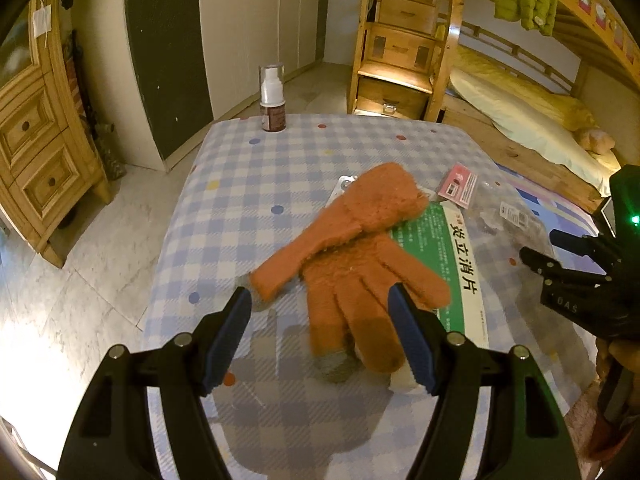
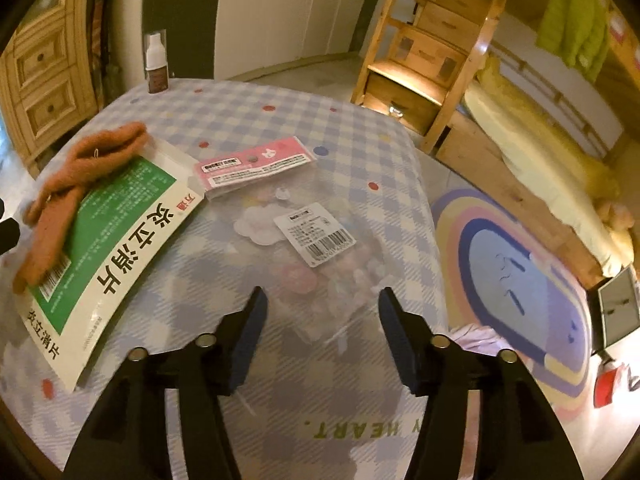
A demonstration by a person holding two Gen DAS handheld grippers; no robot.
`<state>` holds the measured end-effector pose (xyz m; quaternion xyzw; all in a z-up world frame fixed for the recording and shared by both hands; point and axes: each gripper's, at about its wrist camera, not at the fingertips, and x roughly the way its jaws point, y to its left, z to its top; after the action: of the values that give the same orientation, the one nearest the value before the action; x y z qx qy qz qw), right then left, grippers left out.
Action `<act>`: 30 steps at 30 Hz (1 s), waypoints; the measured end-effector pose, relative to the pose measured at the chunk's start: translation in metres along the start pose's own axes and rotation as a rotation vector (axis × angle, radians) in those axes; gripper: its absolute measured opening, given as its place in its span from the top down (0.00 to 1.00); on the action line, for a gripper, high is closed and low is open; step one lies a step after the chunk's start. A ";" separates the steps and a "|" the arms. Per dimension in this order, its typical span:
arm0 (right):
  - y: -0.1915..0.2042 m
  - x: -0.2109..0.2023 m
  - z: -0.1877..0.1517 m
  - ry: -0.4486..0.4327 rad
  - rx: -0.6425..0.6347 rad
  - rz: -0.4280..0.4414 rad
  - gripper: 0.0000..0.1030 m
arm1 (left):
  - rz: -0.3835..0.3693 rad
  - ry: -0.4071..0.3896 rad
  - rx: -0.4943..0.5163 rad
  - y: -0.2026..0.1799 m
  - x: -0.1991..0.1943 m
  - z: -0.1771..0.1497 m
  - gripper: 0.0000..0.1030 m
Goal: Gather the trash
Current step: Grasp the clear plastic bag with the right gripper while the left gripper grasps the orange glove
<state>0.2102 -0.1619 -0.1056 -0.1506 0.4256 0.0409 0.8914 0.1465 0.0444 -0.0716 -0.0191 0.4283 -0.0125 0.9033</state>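
Observation:
A pair of orange fuzzy gloves lies on the checked tablecloth, partly over a green and white medicine box. My left gripper is open, its fingers on either side of the glove's fingertips, just above them. In the right wrist view the box lies at left with the gloves on it. A clear plastic packet with a pink header card and a barcode label lies in the middle. My right gripper is open just short of the packet's near end.
A small spray bottle stands at the table's far edge. A wooden dresser stands at left. A bunk bed with wooden stair drawers stands beyond the table. A rainbow rug lies on the floor at right.

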 end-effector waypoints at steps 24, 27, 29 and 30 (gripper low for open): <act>-0.021 -0.071 0.003 -0.079 0.332 0.334 0.93 | 0.005 0.008 0.009 0.032 0.017 0.006 0.39; -0.024 -0.073 0.000 -0.074 0.347 0.329 0.93 | -0.007 0.020 0.022 0.034 0.030 0.013 0.44; -0.027 -0.071 -0.001 -0.069 0.355 0.326 0.92 | -0.035 0.034 0.034 0.034 0.039 0.014 0.44; -0.028 -0.072 -0.002 -0.069 0.354 0.323 0.92 | -0.044 0.039 0.035 0.035 0.042 0.015 0.44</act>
<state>0.1683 -0.1852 -0.0448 0.0794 0.4139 0.1127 0.8998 0.1854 0.0779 -0.0962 -0.0124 0.4450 -0.0401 0.8945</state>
